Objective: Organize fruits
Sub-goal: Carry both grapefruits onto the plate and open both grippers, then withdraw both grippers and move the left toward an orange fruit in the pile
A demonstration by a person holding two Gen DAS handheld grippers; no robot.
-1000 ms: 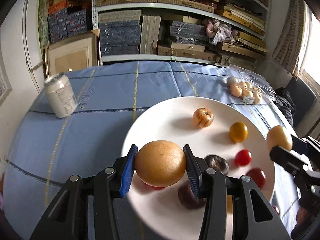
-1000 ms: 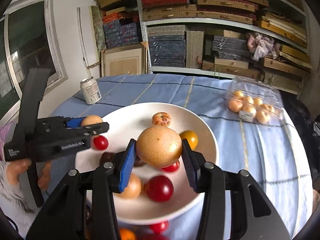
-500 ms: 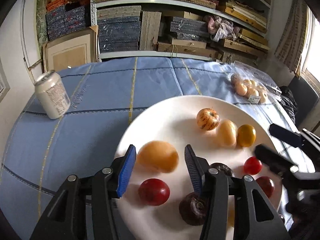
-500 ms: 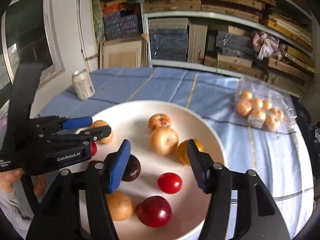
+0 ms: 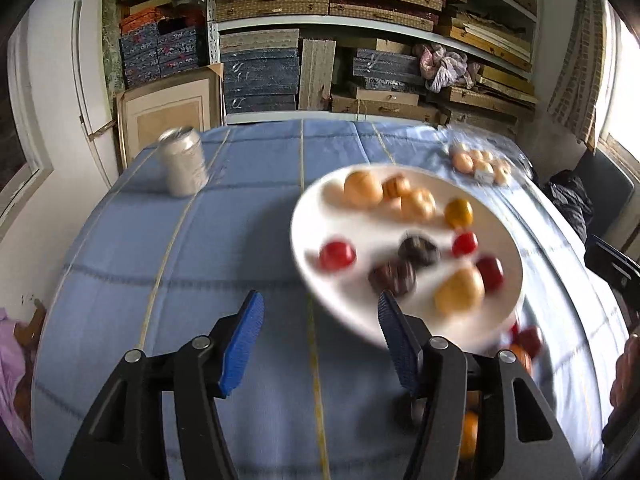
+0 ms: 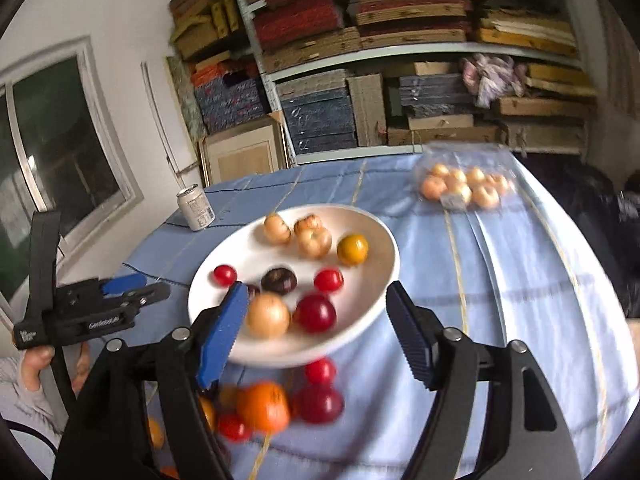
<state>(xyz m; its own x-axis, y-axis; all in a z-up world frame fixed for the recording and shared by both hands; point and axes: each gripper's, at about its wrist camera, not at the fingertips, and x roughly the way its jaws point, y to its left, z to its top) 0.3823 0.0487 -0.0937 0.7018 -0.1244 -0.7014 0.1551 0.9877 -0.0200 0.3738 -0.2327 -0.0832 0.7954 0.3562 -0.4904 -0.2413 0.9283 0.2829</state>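
Both grippers (image 5: 320, 328) (image 6: 314, 320) off plate (image 6: 376, 240), jaws opening.

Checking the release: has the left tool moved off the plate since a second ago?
Yes. The left tool has backed away from the white plate, jaws just opening and empty; it now sits over blue tablecloth.

One faint brand mark is showing; everything else is staying unreadable.

White lettering is running along the black side of the left gripper (image 6: 154, 288), whose jaws have just been opening with nothing between them; through the blur it is reading roughly as "GenRobot.AI", and a smaller white mark at the gripper's back end is too small to read. The can (image 6: 196, 208) near the far left edge of the table (image 6: 520, 280) is carrying grey print that is blurring out. A white sticker is sitting on the fruit pack (image 6: 464, 188) near the far right edge, illegible. White marks on the blue boxes (image 6: 320, 120) on the shelf are not resolving into words.
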